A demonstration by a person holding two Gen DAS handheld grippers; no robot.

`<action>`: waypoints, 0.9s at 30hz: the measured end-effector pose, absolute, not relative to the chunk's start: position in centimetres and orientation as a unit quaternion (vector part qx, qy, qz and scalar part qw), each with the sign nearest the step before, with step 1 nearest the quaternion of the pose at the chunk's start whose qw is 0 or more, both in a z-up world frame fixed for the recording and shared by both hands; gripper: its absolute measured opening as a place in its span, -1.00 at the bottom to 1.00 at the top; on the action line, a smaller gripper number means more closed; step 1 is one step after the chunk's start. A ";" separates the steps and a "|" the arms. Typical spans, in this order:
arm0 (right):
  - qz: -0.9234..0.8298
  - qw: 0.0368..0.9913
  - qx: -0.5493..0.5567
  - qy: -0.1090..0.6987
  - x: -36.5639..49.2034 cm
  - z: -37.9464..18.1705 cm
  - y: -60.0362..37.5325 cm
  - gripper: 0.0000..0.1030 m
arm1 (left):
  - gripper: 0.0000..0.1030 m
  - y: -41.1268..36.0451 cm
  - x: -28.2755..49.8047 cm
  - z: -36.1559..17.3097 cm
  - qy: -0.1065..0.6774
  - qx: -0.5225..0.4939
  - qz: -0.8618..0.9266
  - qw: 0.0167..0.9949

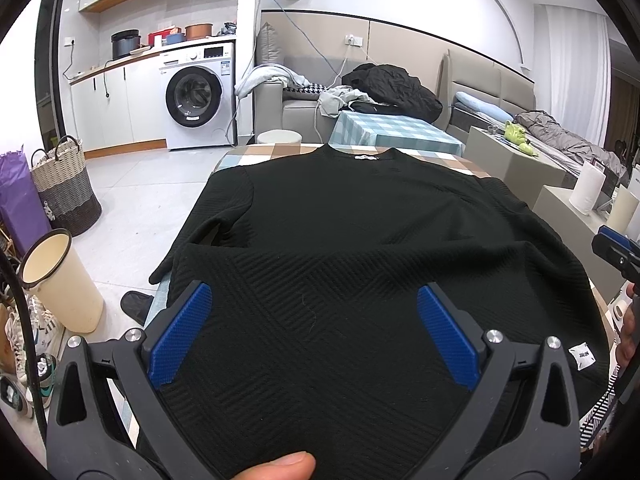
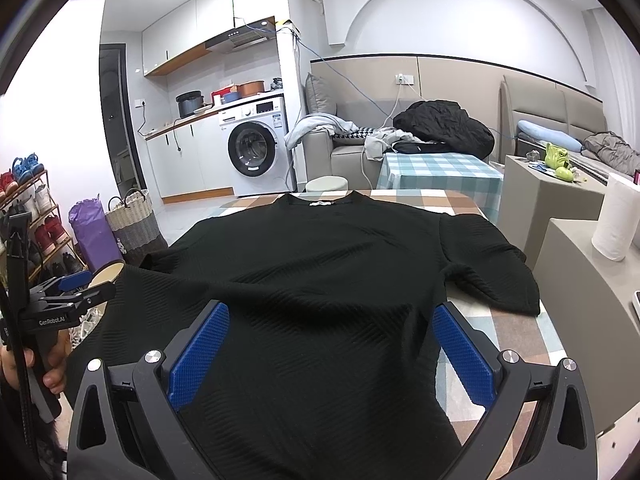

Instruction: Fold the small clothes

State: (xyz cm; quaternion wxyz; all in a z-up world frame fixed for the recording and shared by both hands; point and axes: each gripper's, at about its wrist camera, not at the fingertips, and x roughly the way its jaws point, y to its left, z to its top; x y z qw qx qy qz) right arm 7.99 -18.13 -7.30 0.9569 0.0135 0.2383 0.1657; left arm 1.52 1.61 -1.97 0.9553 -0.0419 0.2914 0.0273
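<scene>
Black textured sweater lies spread flat on a table covered in a checked cloth, neckline toward the far edge, hem toward the near edge. One short sleeve reaches the right edge of the table; the other sleeve droops over the left edge. A white label shows at the hem, near the right corner.

Left gripper hovers over the hem on the left side of the near edge, blue pads spread wide, nothing between them but the fabric below. Cannot tell whether the pads touch the cloth. A thumb tip shows at the bottom of the left wrist view.

Right gripper sits over the hem nearer the right edge, its pads likewise spread apart, clasping nothing. In the right wrist view the left gripper appears from the side at the left, a hand around its handle.

Beyond the far edge: a second table under a blue checked cloth, a washing machine, a sofa with a black jacket. A woven basket and a cream bin stand on the floor off the left edge. A paper towel roll stands on a counter to the right.
</scene>
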 end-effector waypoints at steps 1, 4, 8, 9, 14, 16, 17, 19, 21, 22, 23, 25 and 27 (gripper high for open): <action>0.165 0.957 0.014 0.237 8.0 -7.3 -18.1 1.00 | 0.99 1.6 1.5 -2.0 0.292 -0.042 0.029 0.955; 0.165 0.958 0.014 0.236 8.0 -7.3 -18.2 1.00 | 0.99 1.7 1.6 -2.0 0.291 -0.042 0.027 0.955; 0.164 0.958 0.016 0.236 7.9 -7.3 -18.2 1.00 | 0.99 1.8 1.7 -2.1 0.291 -0.042 0.028 0.955; 0.164 0.958 0.017 0.236 7.9 -7.2 -18.3 1.00 | 0.99 1.8 1.7 -2.1 0.291 -0.042 0.028 0.955; 0.162 0.957 0.018 0.238 7.8 -7.1 -18.5 1.00 | 0.99 1.9 1.8 -2.2 0.291 -0.042 0.028 0.956; 0.162 0.957 0.017 0.238 7.8 -7.1 -18.5 1.00 | 0.99 1.9 1.8 -2.2 0.291 -0.043 0.028 0.955; 0.161 0.958 0.017 0.238 7.8 -7.1 -18.5 1.00 | 0.99 1.8 1.7 -2.1 0.291 -0.042 0.028 0.955; 0.163 0.957 0.018 0.238 7.8 -7.1 -18.5 1.00 | 0.99 1.8 1.7 -2.1 0.290 -0.042 0.028 0.956; 0.162 0.957 0.019 0.239 7.9 -7.2 -18.6 1.00 | 0.99 1.8 1.7 -2.1 0.291 -0.042 0.028 0.955; 0.162 0.957 0.018 0.240 8.0 -7.2 -18.6 1.00 | 0.99 1.8 1.7 -2.1 0.291 -0.042 0.029 0.955; 0.161 0.957 0.018 0.240 8.0 -7.2 -18.6 1.00 | 0.99 1.8 1.7 -2.1 0.291 -0.043 0.028 0.955; 0.163 0.956 0.017 0.243 8.0 -7.3 -18.6 1.00 | 0.99 1.8 1.7 -2.1 0.291 -0.042 0.028 0.955; 0.162 0.956 0.015 0.244 8.1 -7.3 -18.5 1.00 | 0.99 1.9 1.7 -2.2 0.290 -0.042 0.028 0.956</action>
